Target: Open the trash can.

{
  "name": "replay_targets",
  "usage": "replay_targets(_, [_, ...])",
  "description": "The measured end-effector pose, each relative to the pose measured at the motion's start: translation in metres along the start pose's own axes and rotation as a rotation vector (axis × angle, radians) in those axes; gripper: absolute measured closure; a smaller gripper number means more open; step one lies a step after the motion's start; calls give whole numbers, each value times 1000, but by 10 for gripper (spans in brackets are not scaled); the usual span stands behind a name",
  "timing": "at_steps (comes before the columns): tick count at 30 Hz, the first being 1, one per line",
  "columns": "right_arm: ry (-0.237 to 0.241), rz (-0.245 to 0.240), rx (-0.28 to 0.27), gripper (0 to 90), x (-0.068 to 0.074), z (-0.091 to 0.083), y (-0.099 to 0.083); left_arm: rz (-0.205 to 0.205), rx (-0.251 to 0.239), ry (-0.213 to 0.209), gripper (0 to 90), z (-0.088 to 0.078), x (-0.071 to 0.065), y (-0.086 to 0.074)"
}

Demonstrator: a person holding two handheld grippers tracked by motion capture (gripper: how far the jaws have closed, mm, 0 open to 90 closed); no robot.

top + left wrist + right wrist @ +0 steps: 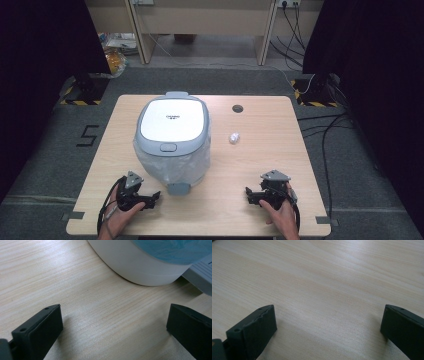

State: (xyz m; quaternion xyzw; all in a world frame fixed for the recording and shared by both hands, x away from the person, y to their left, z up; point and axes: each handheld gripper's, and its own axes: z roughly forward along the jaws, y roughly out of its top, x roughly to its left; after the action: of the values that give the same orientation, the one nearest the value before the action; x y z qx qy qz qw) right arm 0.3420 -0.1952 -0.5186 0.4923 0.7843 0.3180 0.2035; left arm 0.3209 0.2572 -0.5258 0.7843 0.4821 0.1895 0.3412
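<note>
Bin (172, 135): white lid, grey rim, beyond left tongs (150, 199). Bench (260, 165): pale wood grain. Tongs: black.

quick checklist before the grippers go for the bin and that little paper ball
1. Left gripper jaws open, nothing between them: ok.
2. Right gripper jaws open, nothing between them: ok.
3. White and grey pedal bin with clear plastic liner stands upright on the light wooden table, lid shut: ok.
4. Grey foot pedal at the bin's near side sits uncovered between the two grippers: ok.
5. Small crumpled white paper ball lies apart from the bin on its right, nothing lying between it and the right gripper: ok.
6. Whether the liner is seated evenly around the rim: cannot tell.
</note>
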Motion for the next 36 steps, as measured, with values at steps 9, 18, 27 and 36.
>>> replay_targets(9, [-10, 15, 0, 1, 0, 0, 0, -81, -92, -86, 125, -8, 5, 1])
replay_targets(18, [-14, 16, 2, 1, -1, 0, 0, -86, -172, -168, 148, -12, -15, 8])
replay_targets(27, [-14, 16, 3, 1, -1, 0, 0, -82, -181, -186, 149, -7, -29, 12])
replay_targets(36, [-14, 15, 2, 1, -1, 0, 0, -96, -179, -132, 143, 0, -32, 13])
